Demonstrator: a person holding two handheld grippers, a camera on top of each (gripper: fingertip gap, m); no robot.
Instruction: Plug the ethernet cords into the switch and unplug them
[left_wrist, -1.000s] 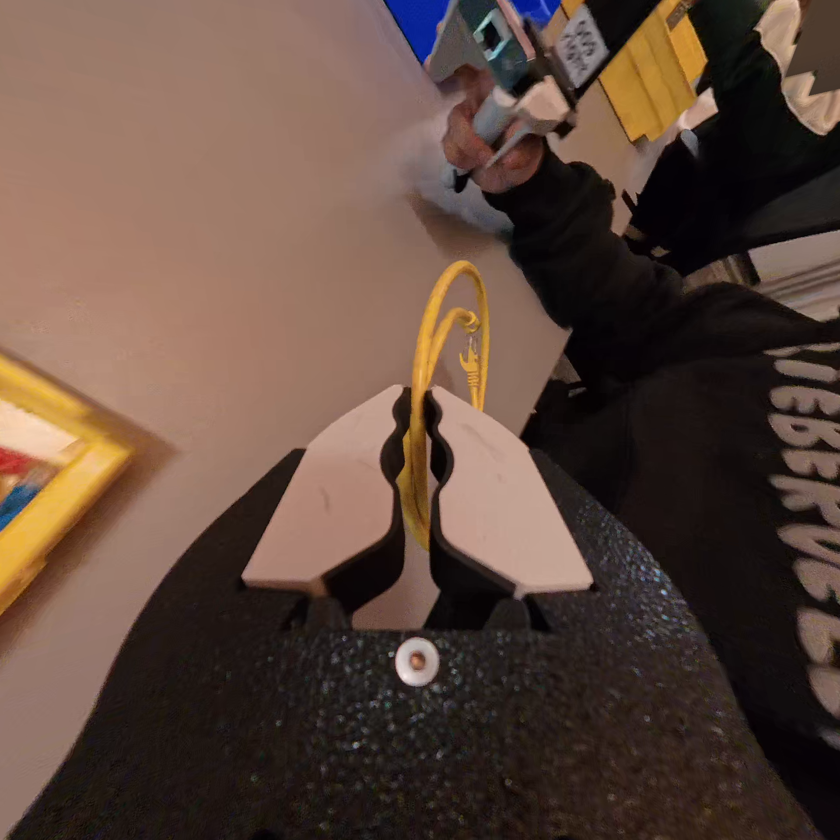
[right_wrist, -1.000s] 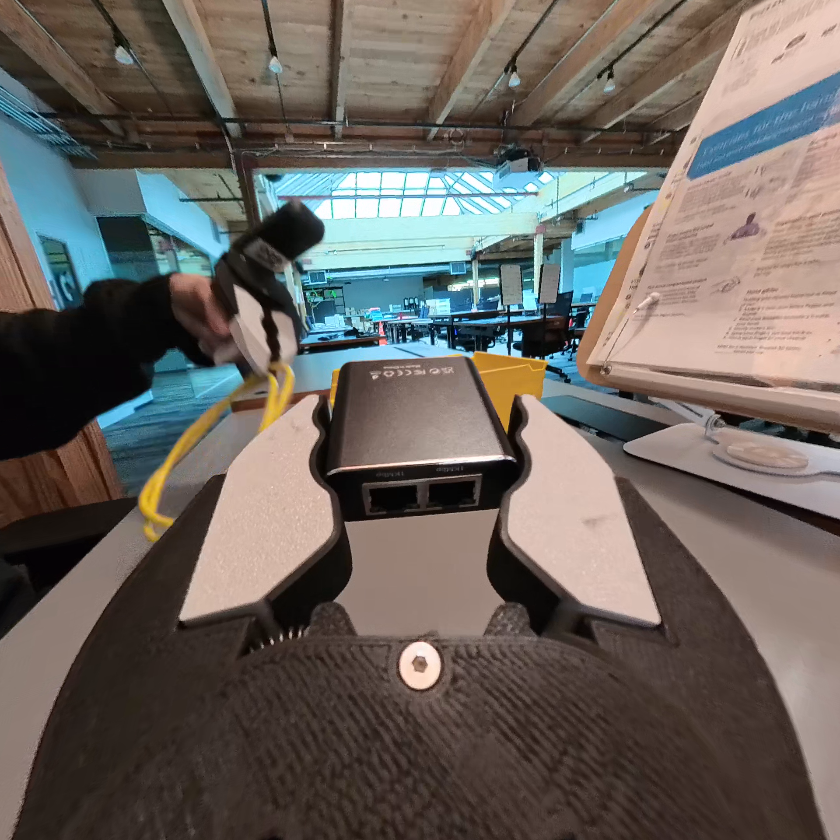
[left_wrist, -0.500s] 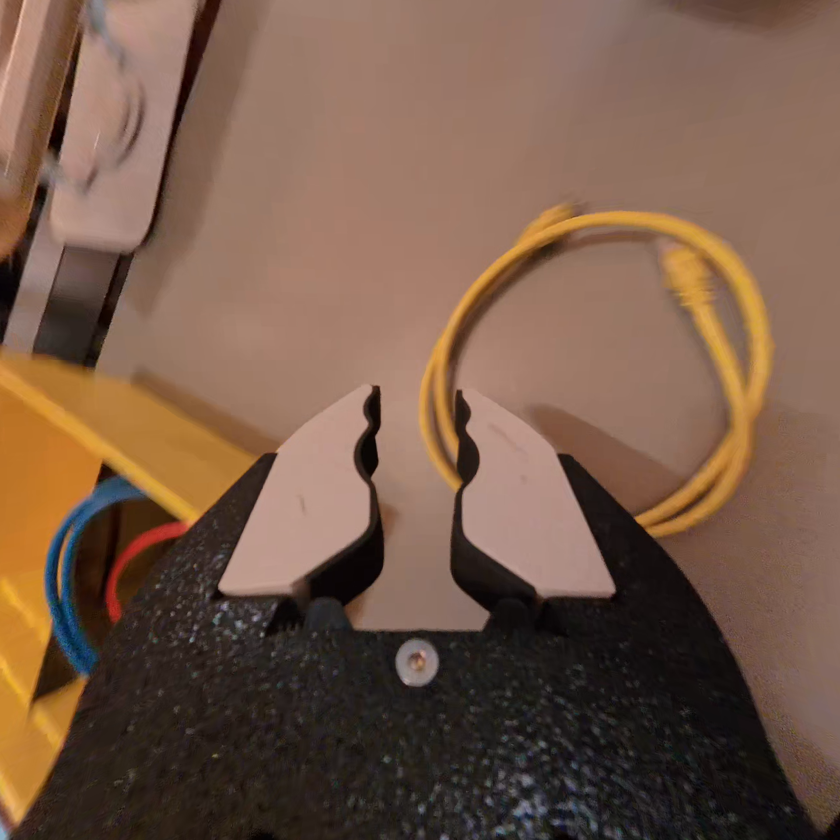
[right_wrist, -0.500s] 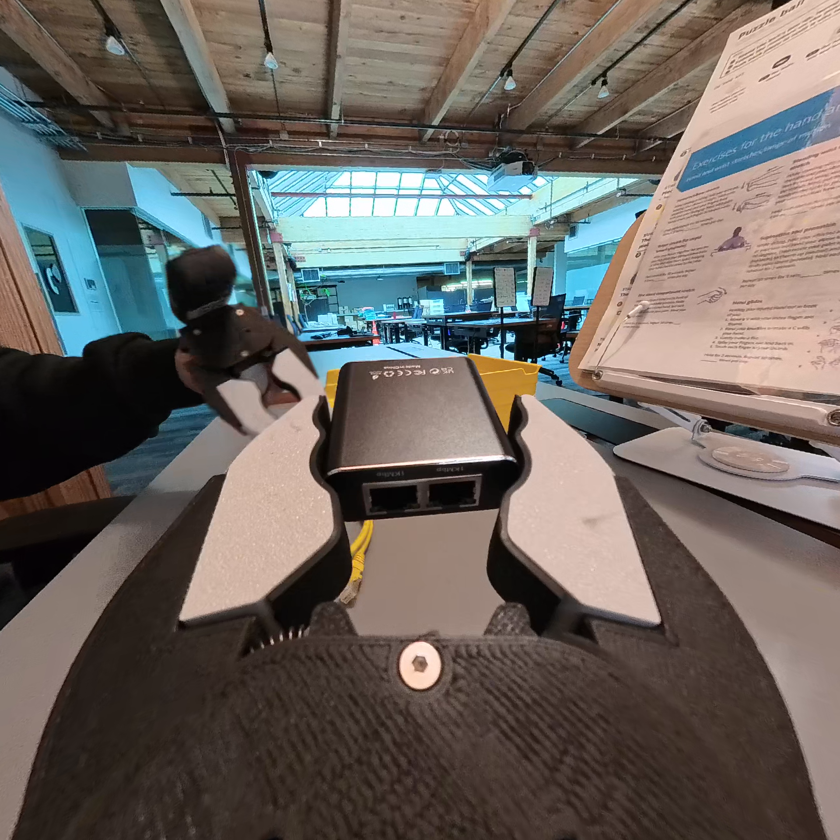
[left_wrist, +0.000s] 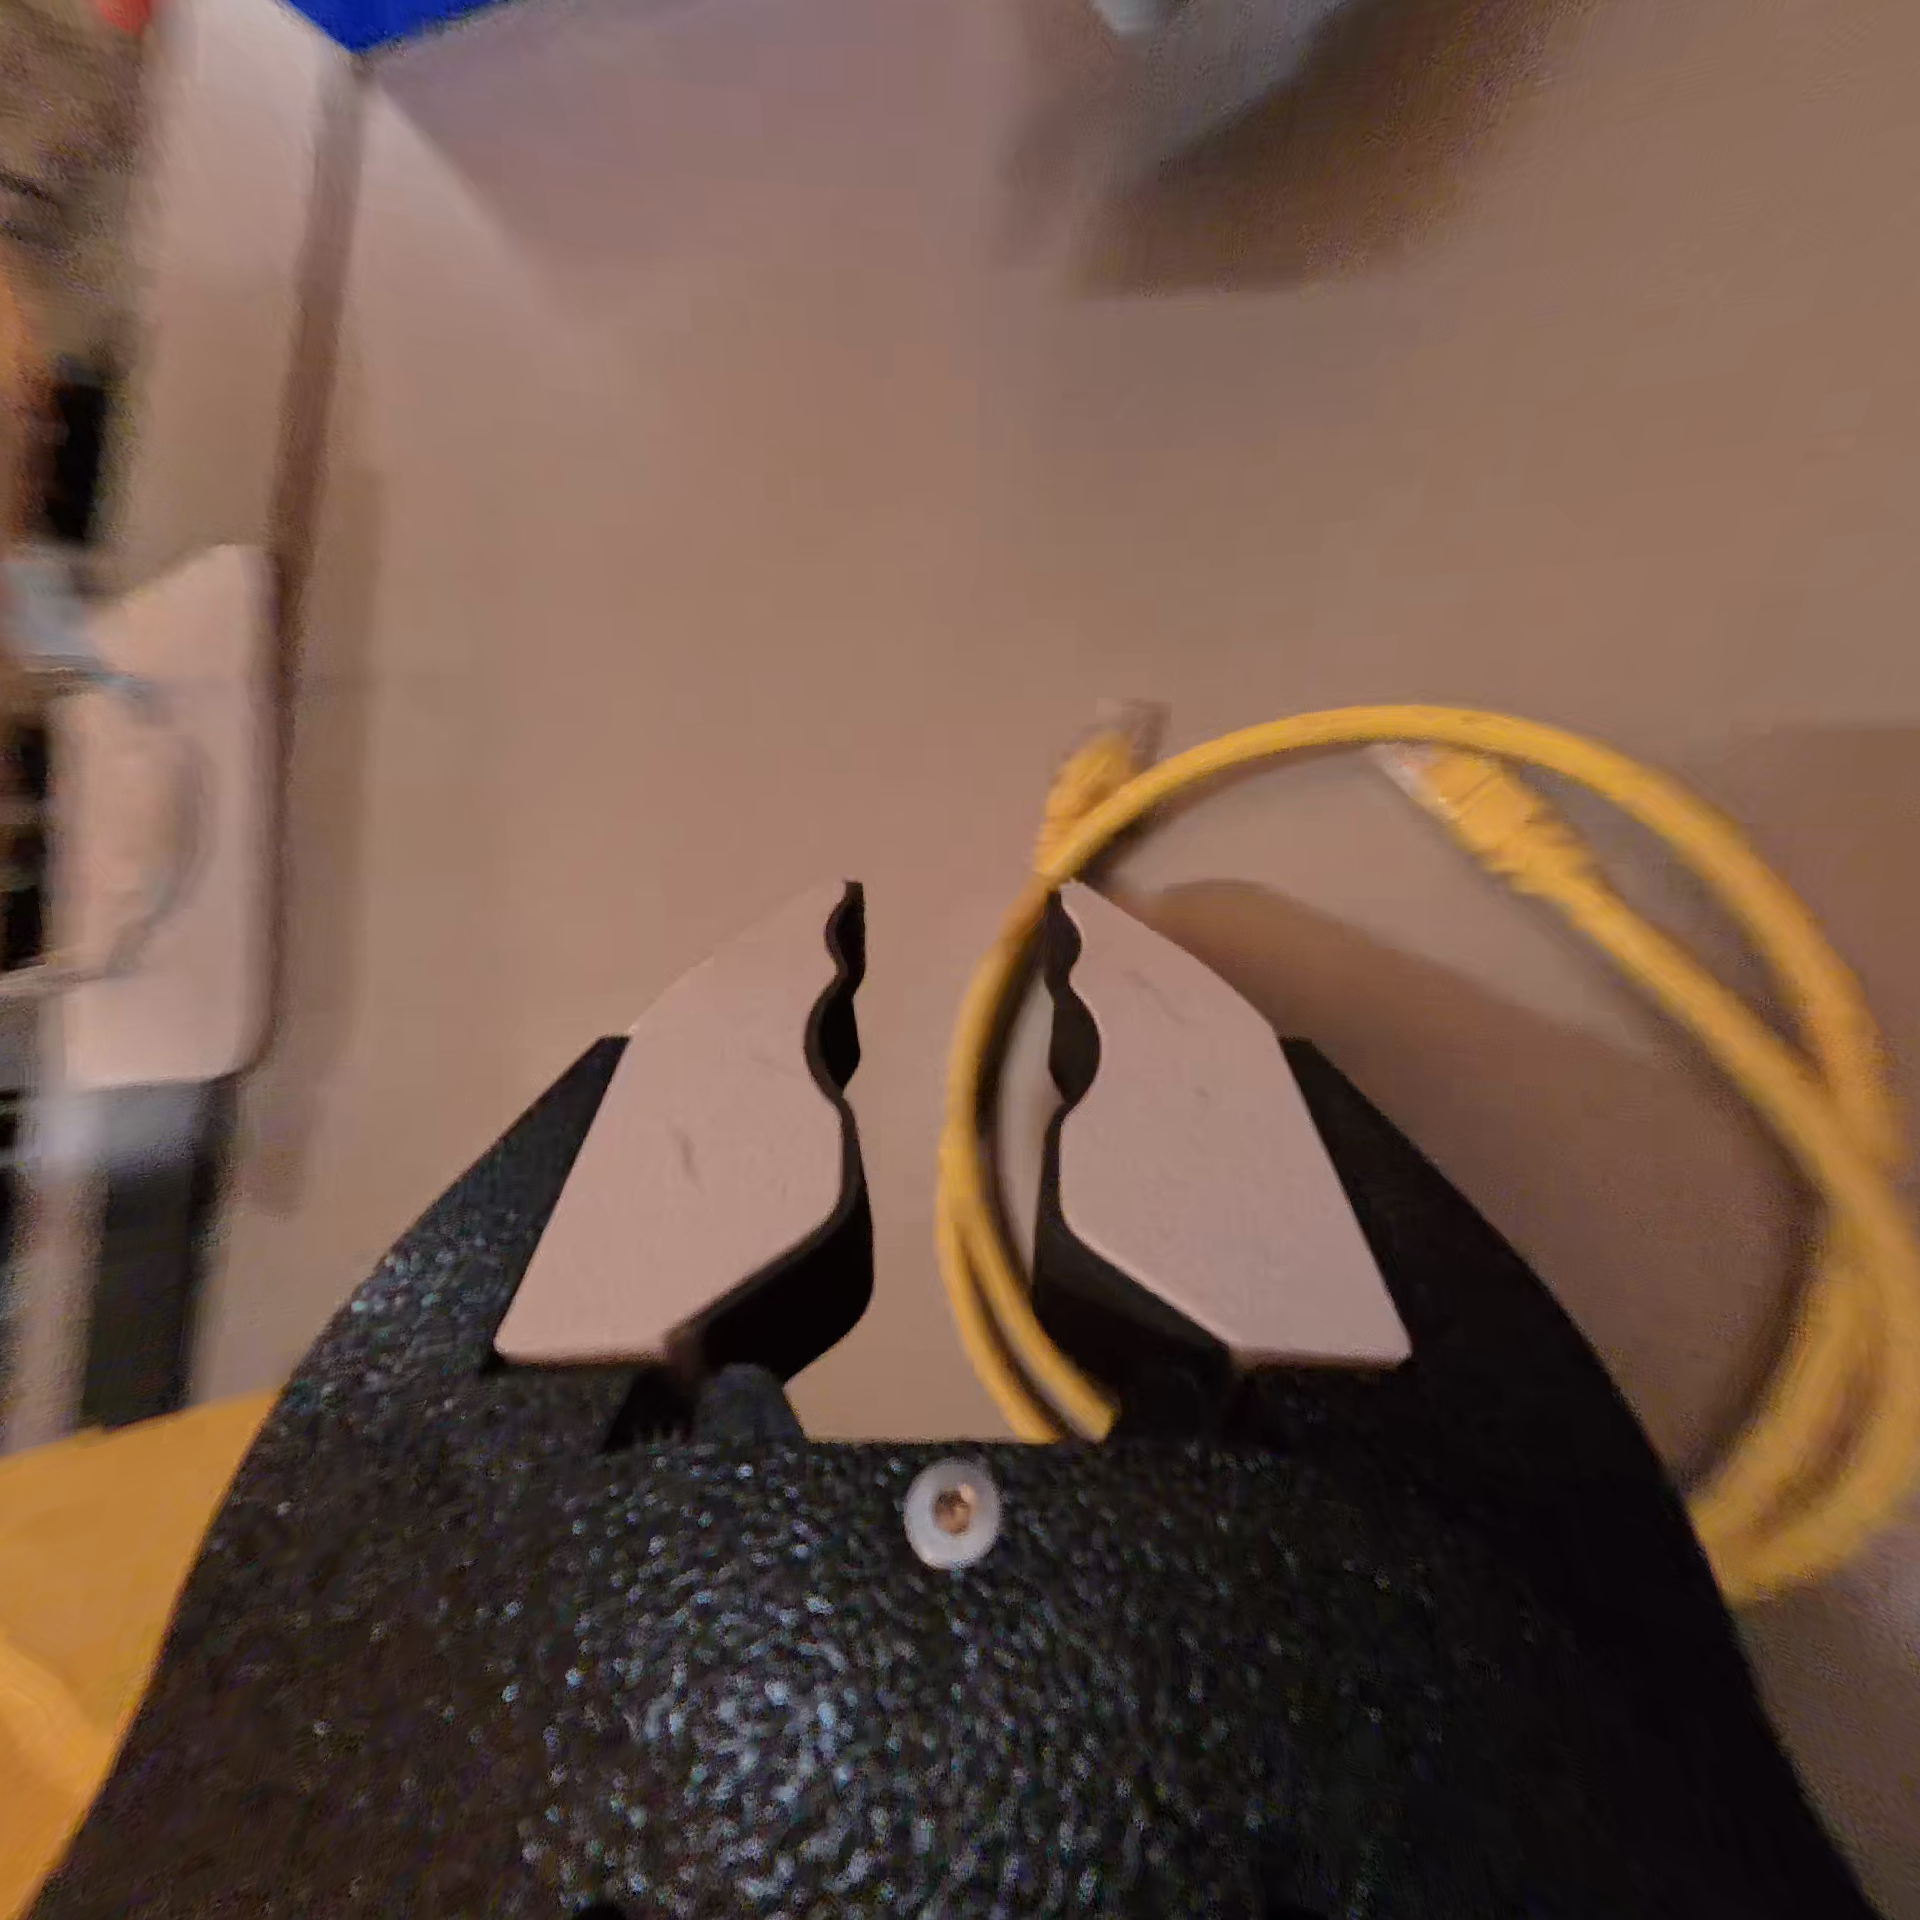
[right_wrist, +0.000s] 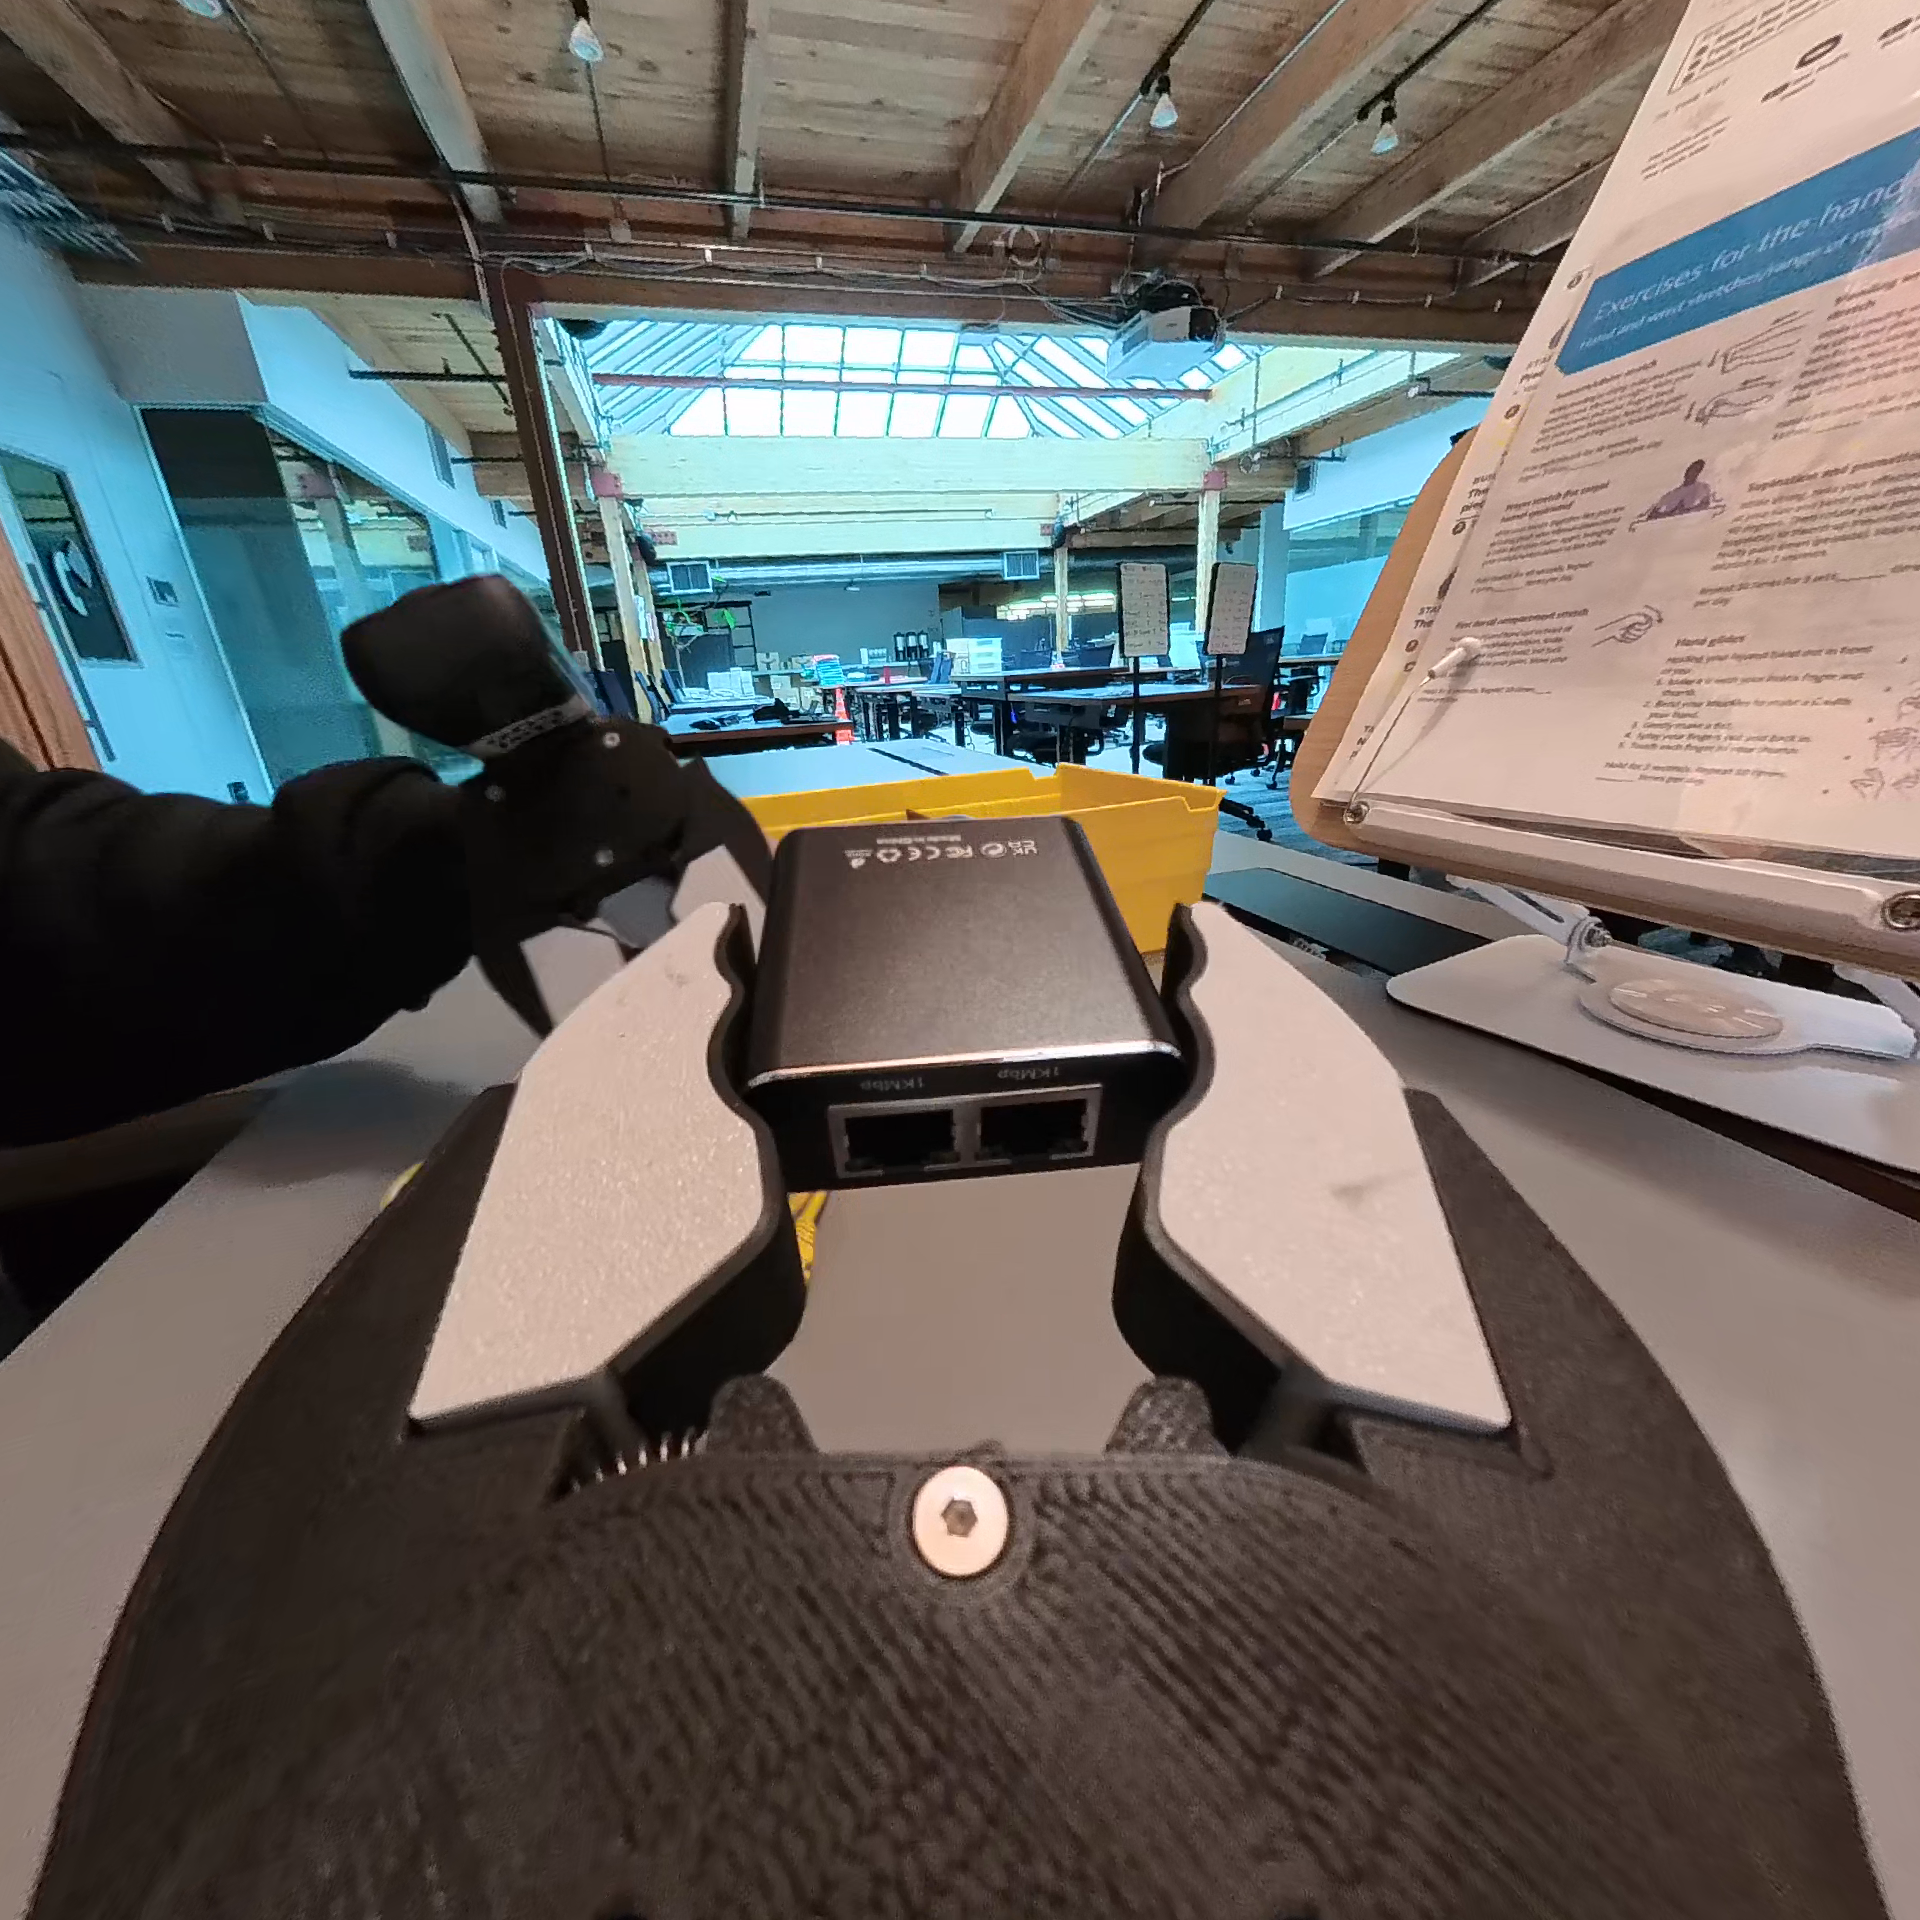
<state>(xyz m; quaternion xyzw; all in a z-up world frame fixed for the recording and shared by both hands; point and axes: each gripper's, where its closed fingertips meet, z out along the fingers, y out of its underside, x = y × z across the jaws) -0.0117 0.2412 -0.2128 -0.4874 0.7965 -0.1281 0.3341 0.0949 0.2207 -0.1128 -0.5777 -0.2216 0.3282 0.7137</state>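
My right gripper (right_wrist: 961, 935) is shut on a small black switch (right_wrist: 935, 935) and holds it above the grey table (right_wrist: 1558, 1299). Its two empty ports (right_wrist: 966, 1132) face the camera. A coiled yellow ethernet cord (left_wrist: 1558, 914) lies on the table in the left wrist view. Both of its plugs (left_wrist: 1091, 779) are free. My left gripper (left_wrist: 956, 894) is open, and one strand of the coil (left_wrist: 966, 1122) runs between its fingers, close to the right finger (left_wrist: 1174, 1143). In the right wrist view the left gripper (right_wrist: 613, 894) hangs just left of the switch, and a bit of the cord (right_wrist: 808, 1226) shows under it.
A yellow bin (right_wrist: 1143, 831) stands right behind the switch and shows at the lower left of the left wrist view (left_wrist: 94, 1558). A document stand with printed sheets (right_wrist: 1683, 520) on a white base (right_wrist: 1558, 1018) is at the right. A black sleeve (right_wrist: 208, 914) reaches in from the left.
My left gripper held the yellow cord in the air a second ago. It has opened, and the cord now lies on the table. The right gripper keeps hold of the switch.
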